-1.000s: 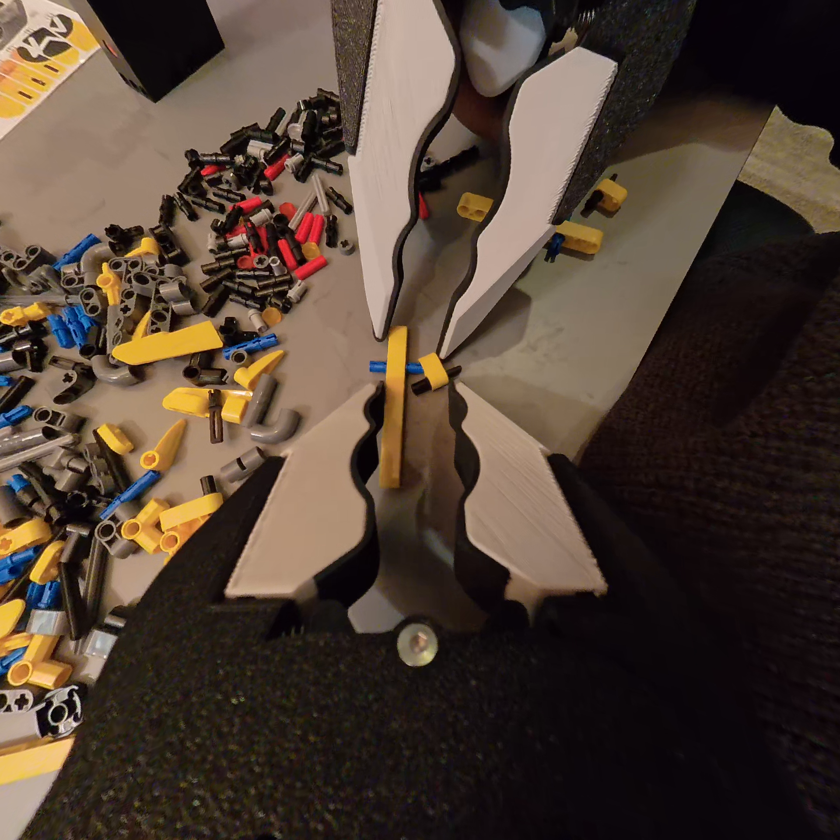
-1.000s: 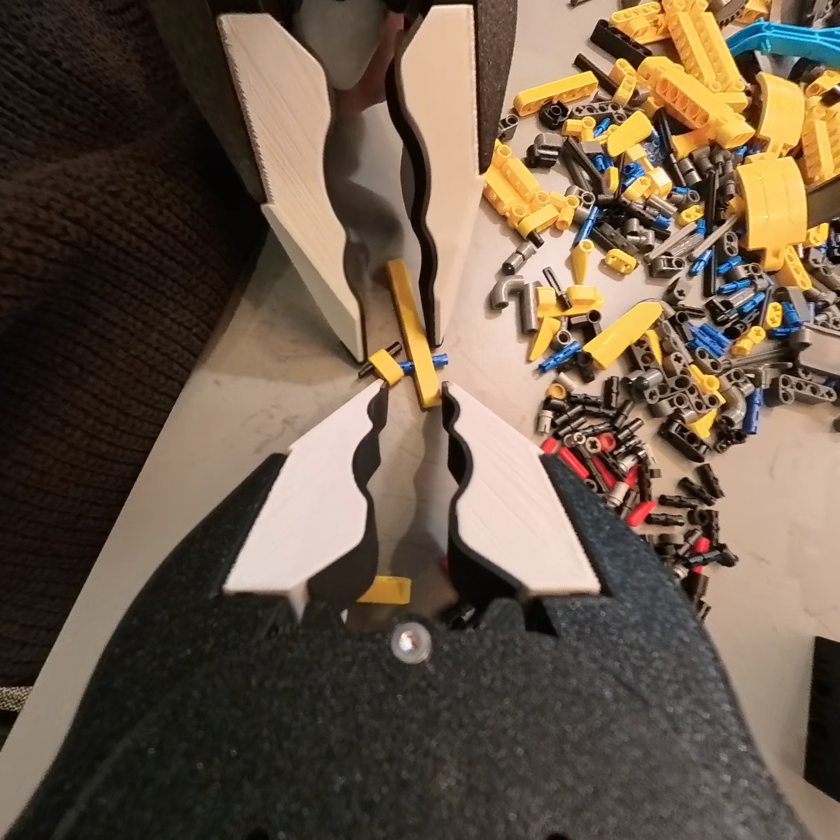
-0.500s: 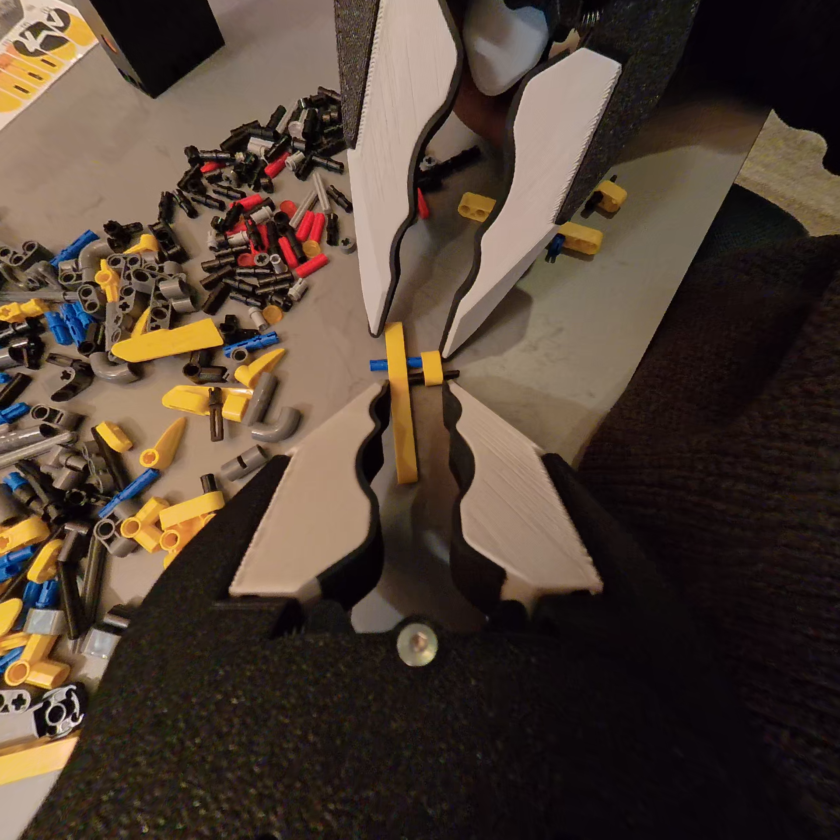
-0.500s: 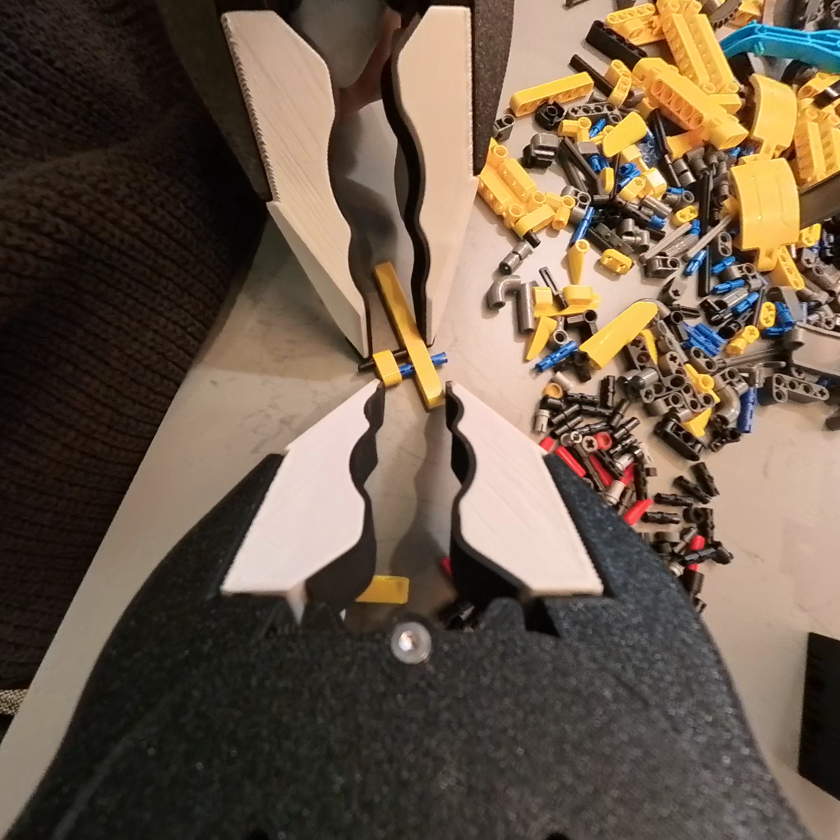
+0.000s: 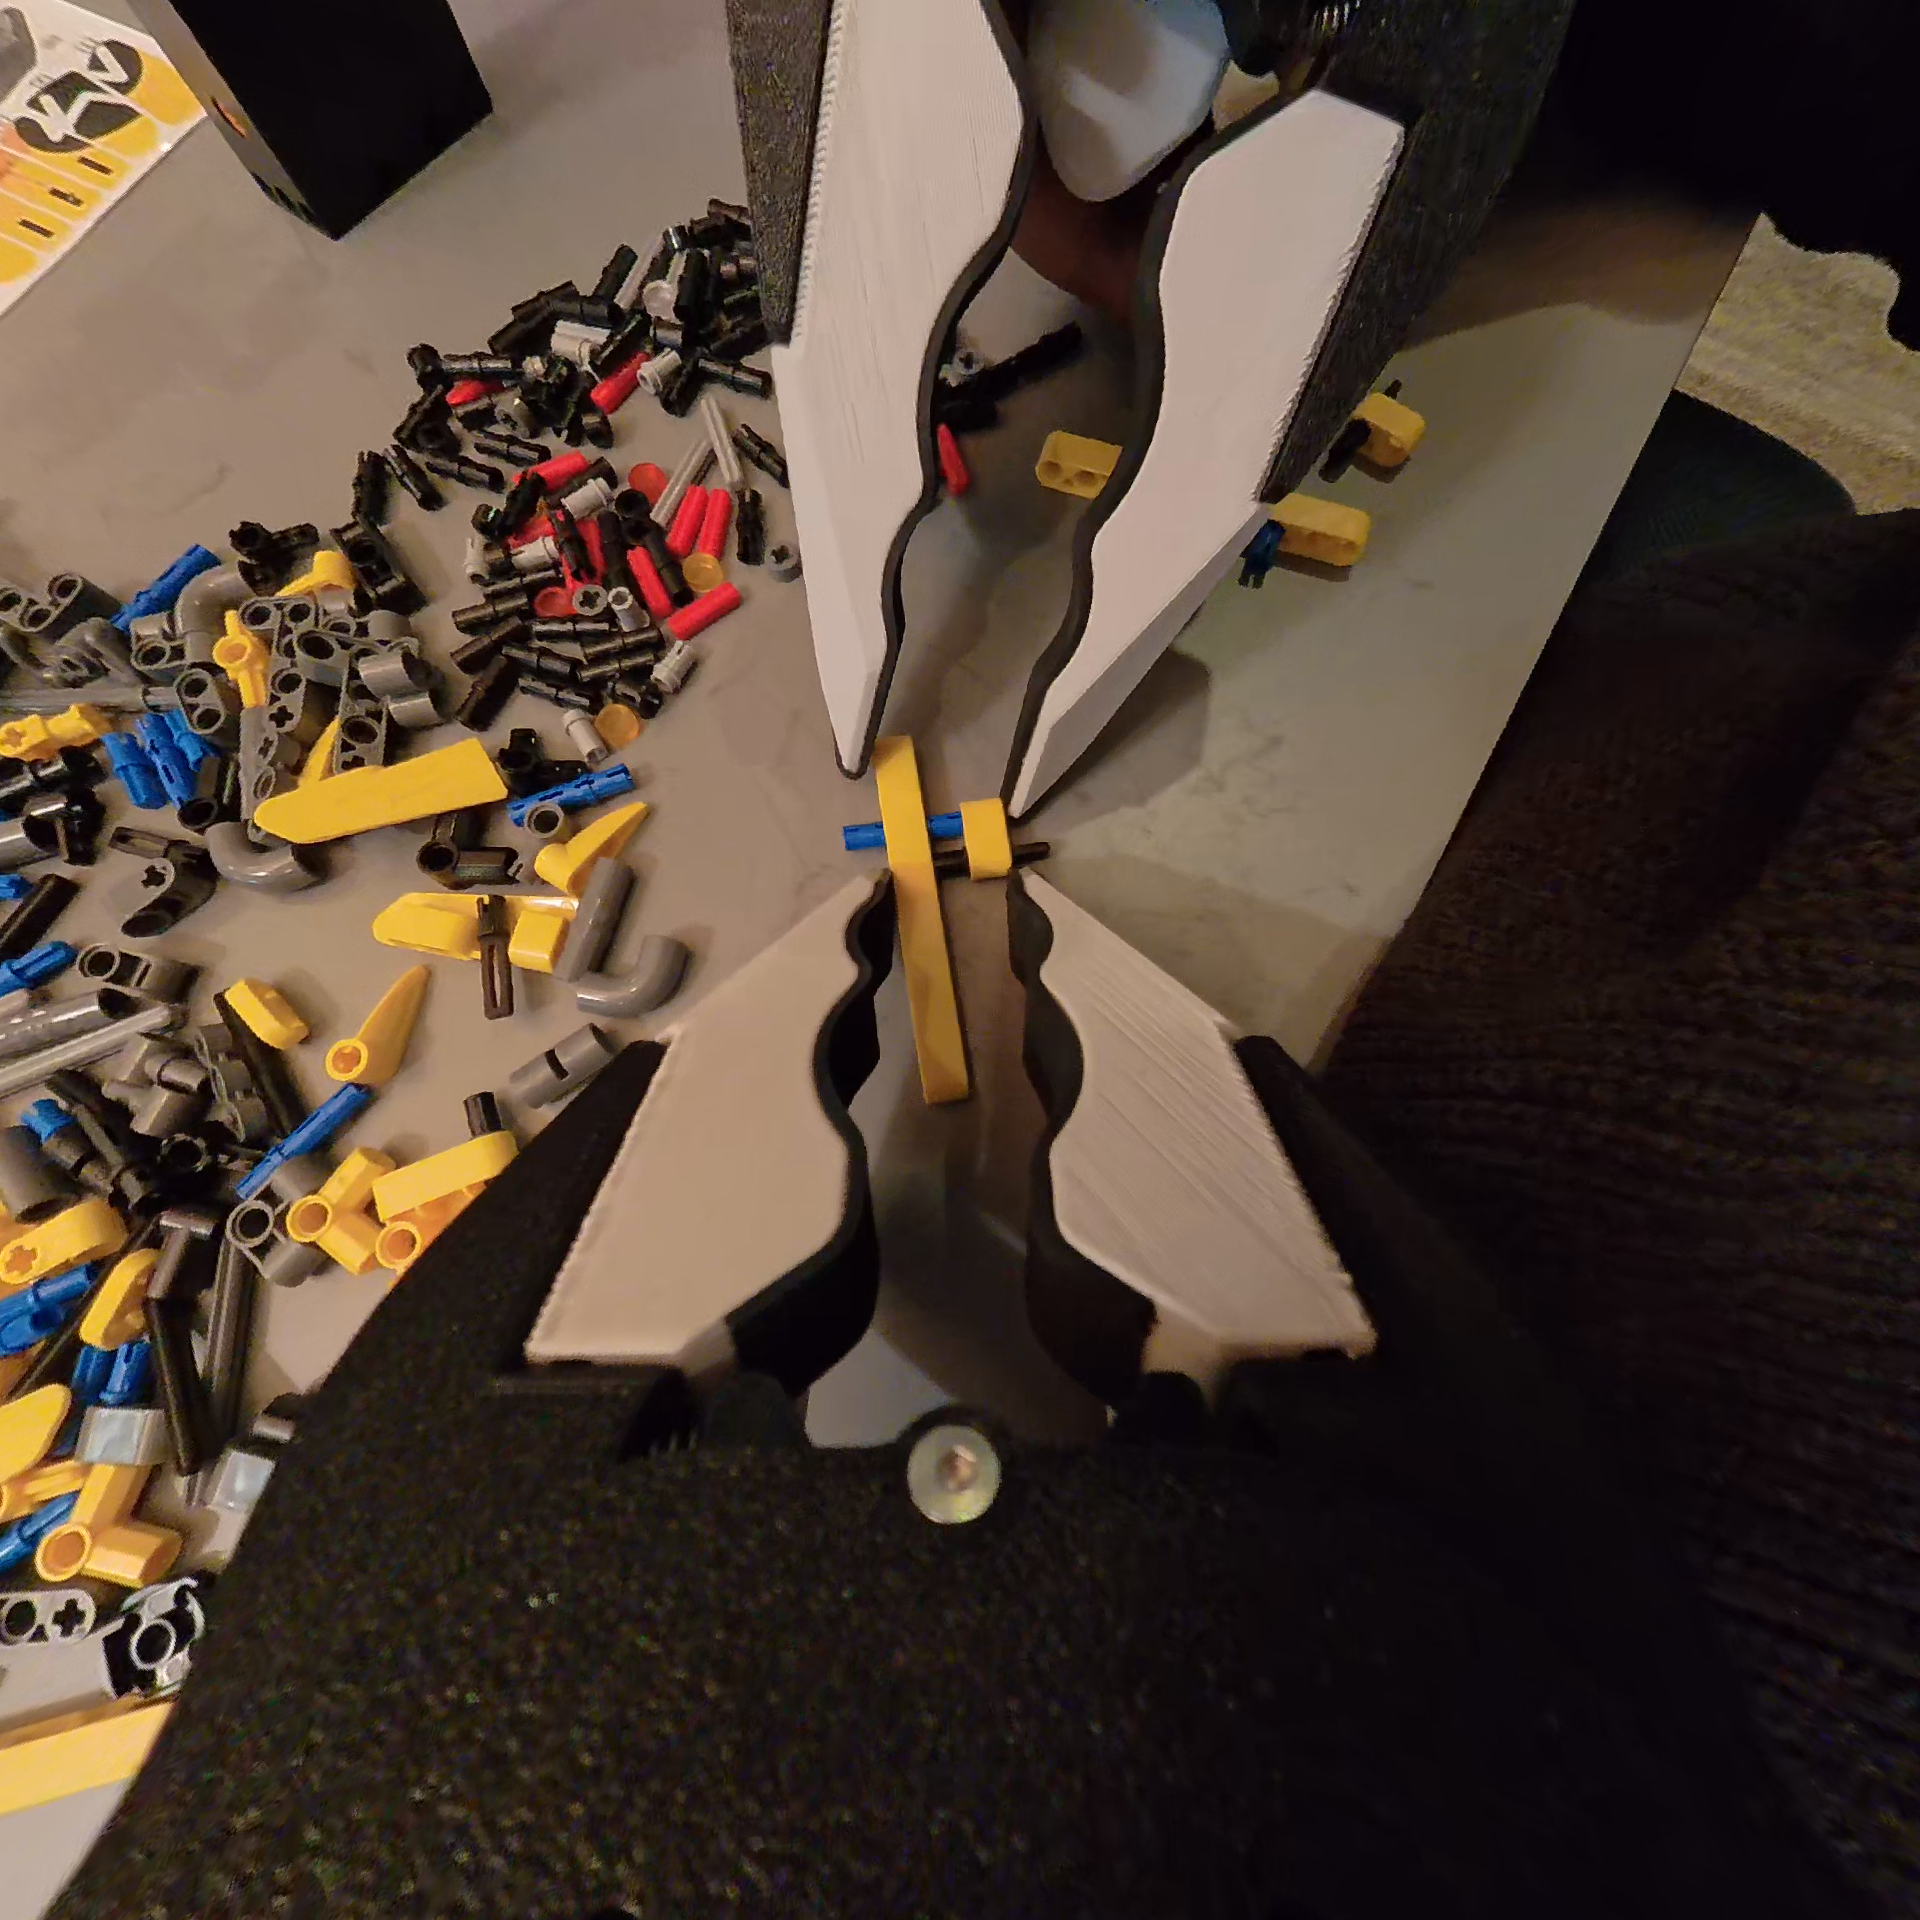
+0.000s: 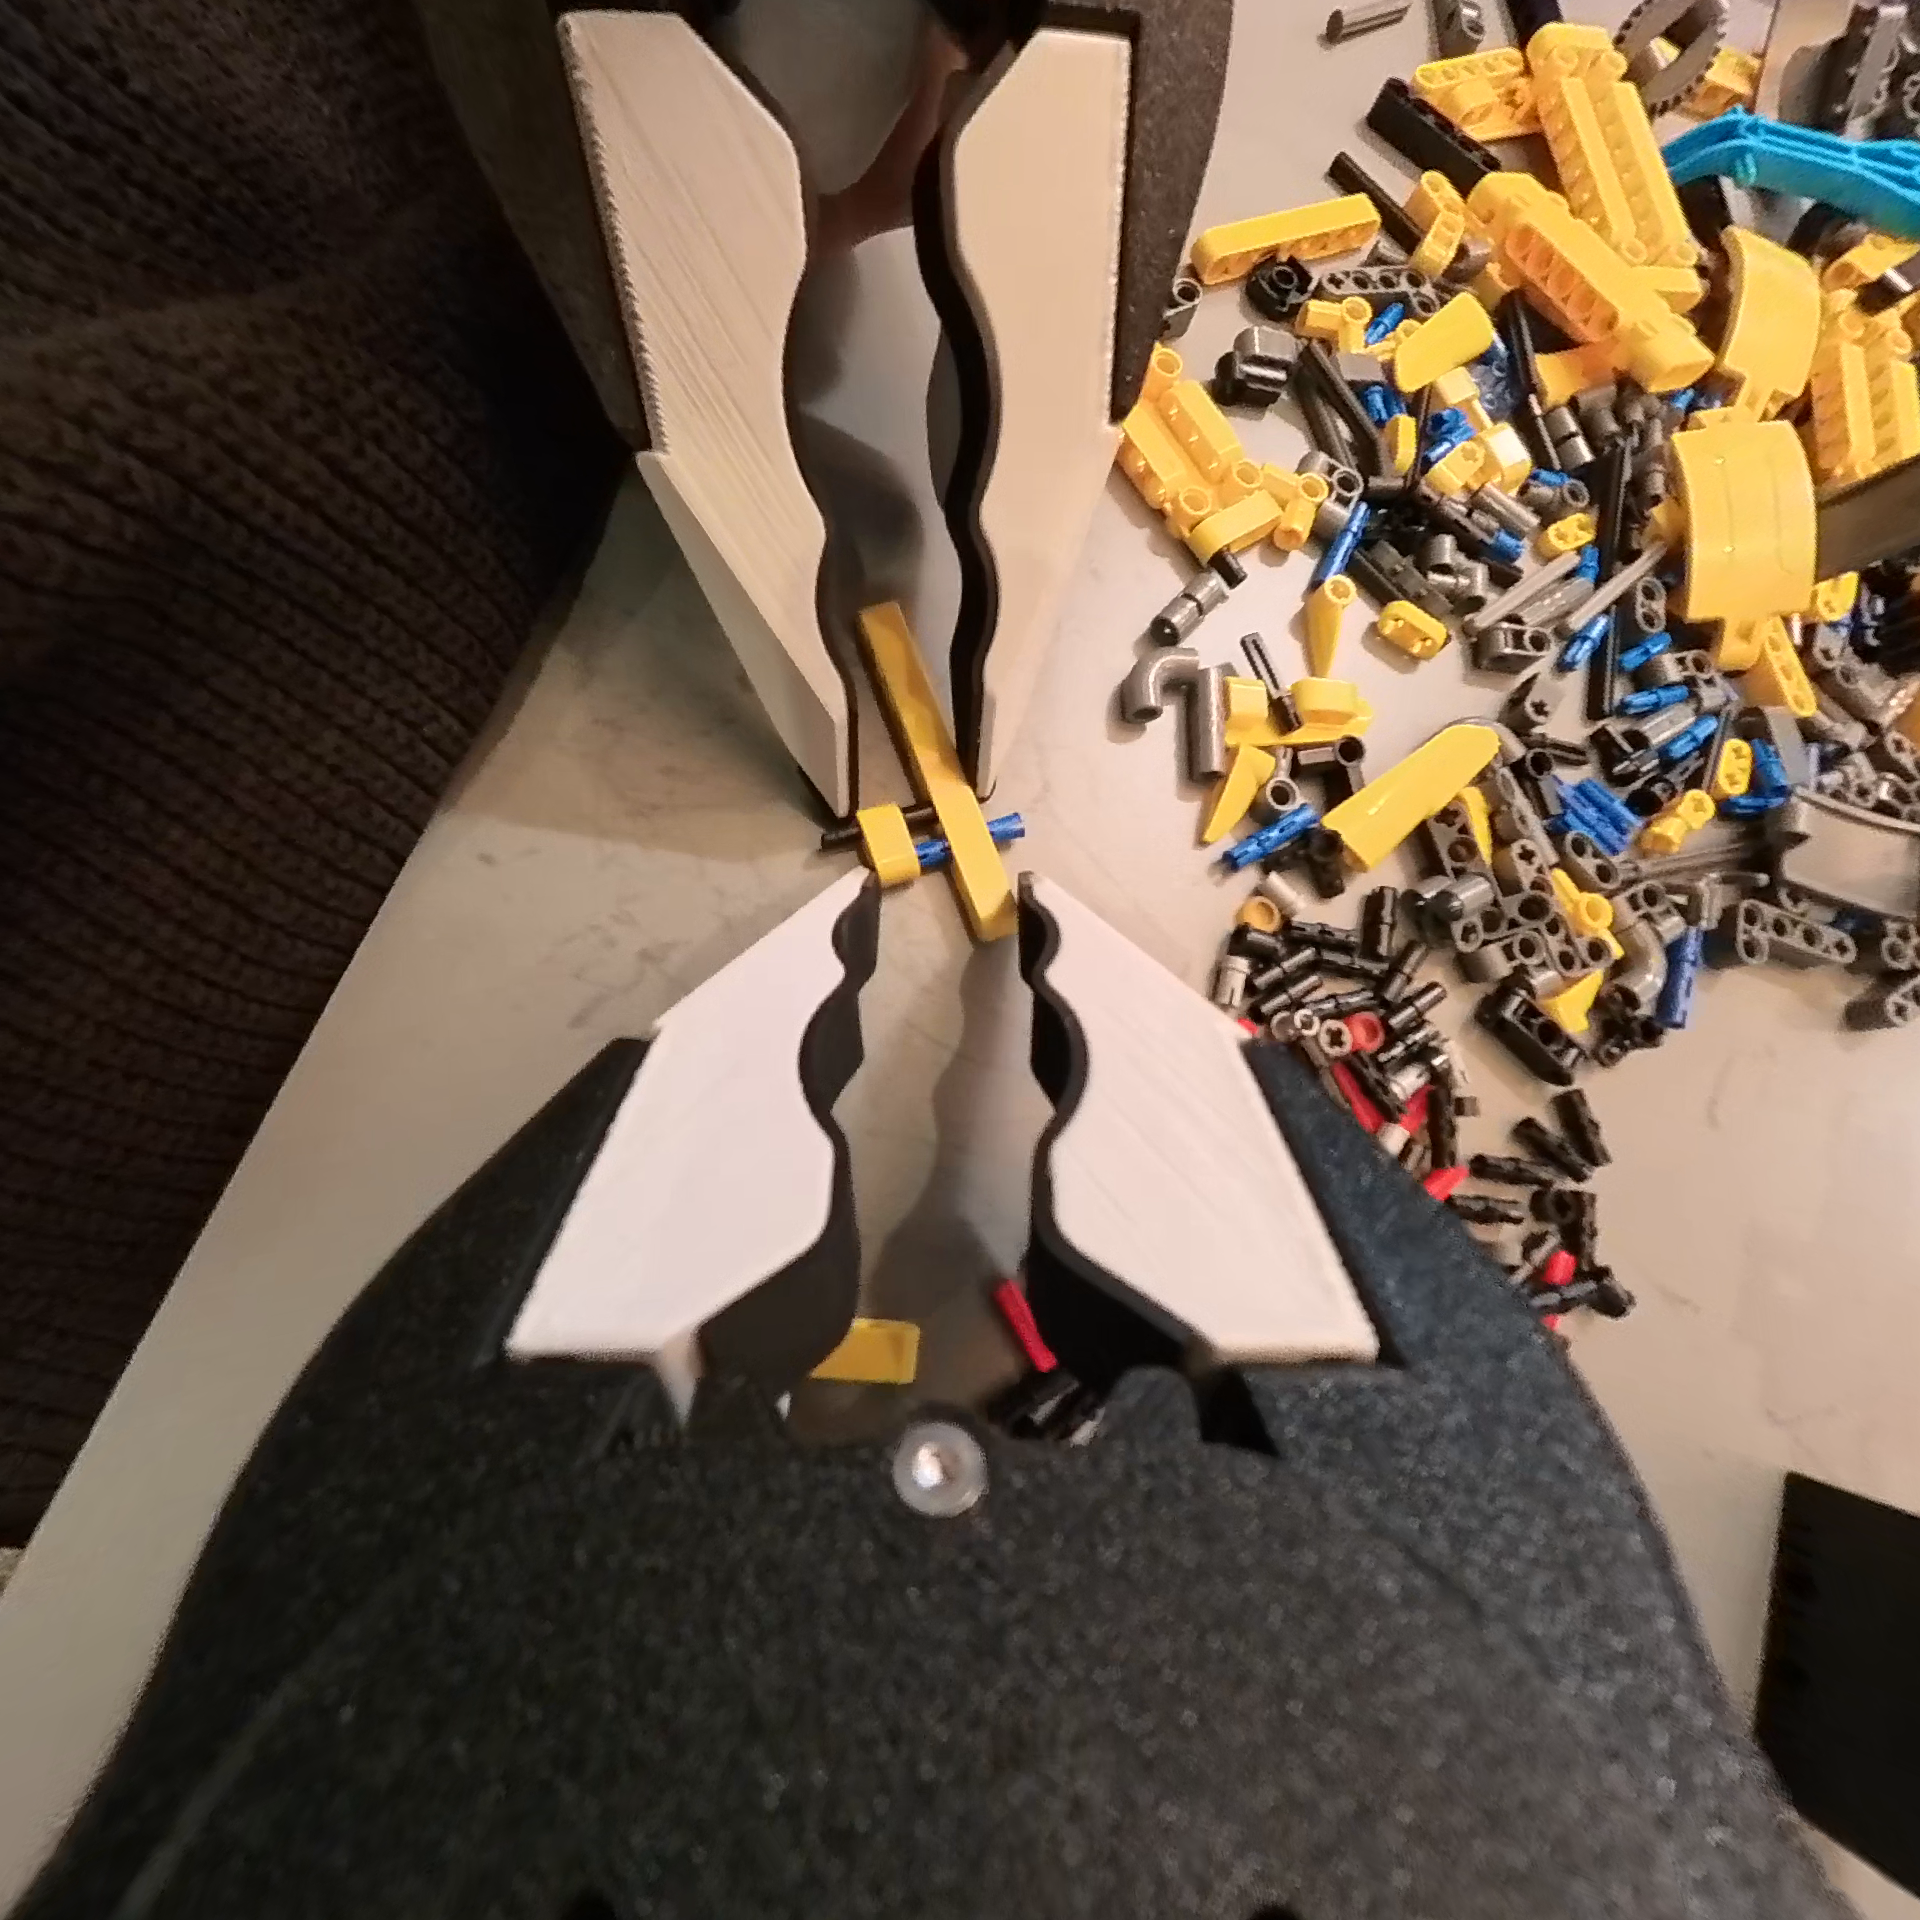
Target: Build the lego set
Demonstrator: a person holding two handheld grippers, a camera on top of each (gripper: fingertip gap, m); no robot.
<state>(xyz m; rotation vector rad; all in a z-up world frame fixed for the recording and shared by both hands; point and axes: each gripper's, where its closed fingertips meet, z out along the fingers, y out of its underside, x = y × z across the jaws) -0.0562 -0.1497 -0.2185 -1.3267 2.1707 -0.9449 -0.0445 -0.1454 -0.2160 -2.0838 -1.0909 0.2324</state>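
One long yellow beam (image 5: 923, 935) stands between the tips of the two grippers, above the near edge of the pale counter (image 5: 1299, 790). One blue pin (image 5: 868, 834) crosses it, and that pin carries one short yellow connector (image 5: 985, 837) beside the beam, with one black pin (image 5: 1023, 854) poking out of the connector's far side. The left gripper (image 5: 948, 883) has the beam running down between its jaws; in the right wrist view the same beam (image 6: 935, 769) sits squeezed between the two white fingers, so the jaws look clamped on it, though the left wrist view leaves a gap on one side and the contact is hard to confirm. The right gripper (image 6: 948, 888) faces it tip to tip with its jaws parted around the beam's end and the connector (image 6: 891, 844), seemingly touching neither. Behind the right gripper, three yellow pieces lie apart on the counter: a two-hole link (image 5: 1081, 462), a longer link with a blue pin (image 5: 1314, 516) and a block partly hidden by the finger (image 5: 1387, 428). To the side spreads a loose heap of black and red pins (image 5: 592, 582), then grey, blue and yellow parts (image 5: 260, 935) too many and too overlapped to count. One light blue curved piece (image 6: 1787, 166) and one black box (image 5: 332, 94) are cut off by the frame edges. A dark knitted sleeve (image 5: 1662, 1143) fills the near side.
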